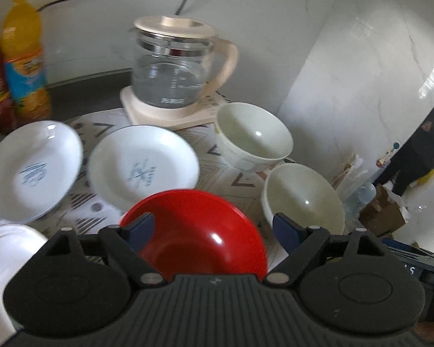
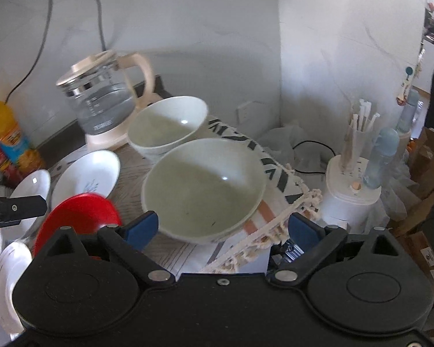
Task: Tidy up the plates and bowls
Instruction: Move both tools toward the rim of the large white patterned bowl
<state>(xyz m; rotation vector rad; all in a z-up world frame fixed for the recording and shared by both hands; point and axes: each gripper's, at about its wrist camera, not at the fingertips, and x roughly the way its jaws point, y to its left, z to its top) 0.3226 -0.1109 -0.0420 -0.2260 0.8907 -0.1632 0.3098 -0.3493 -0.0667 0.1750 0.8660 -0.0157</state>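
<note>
Your left gripper point(image 1: 214, 227) is spread wide above the red bowl point(image 1: 199, 231); your right gripper point(image 2: 222, 227) gapes over the near pale bowl point(image 2: 204, 188). Both hold nothing. Two white plates point(image 1: 143, 162) and another pale bowl point(image 1: 253, 136) rest on a patterned cloth point(image 1: 217, 170) before a glass kettle point(image 1: 173, 69) and marble walls point(image 1: 347, 66).
</note>
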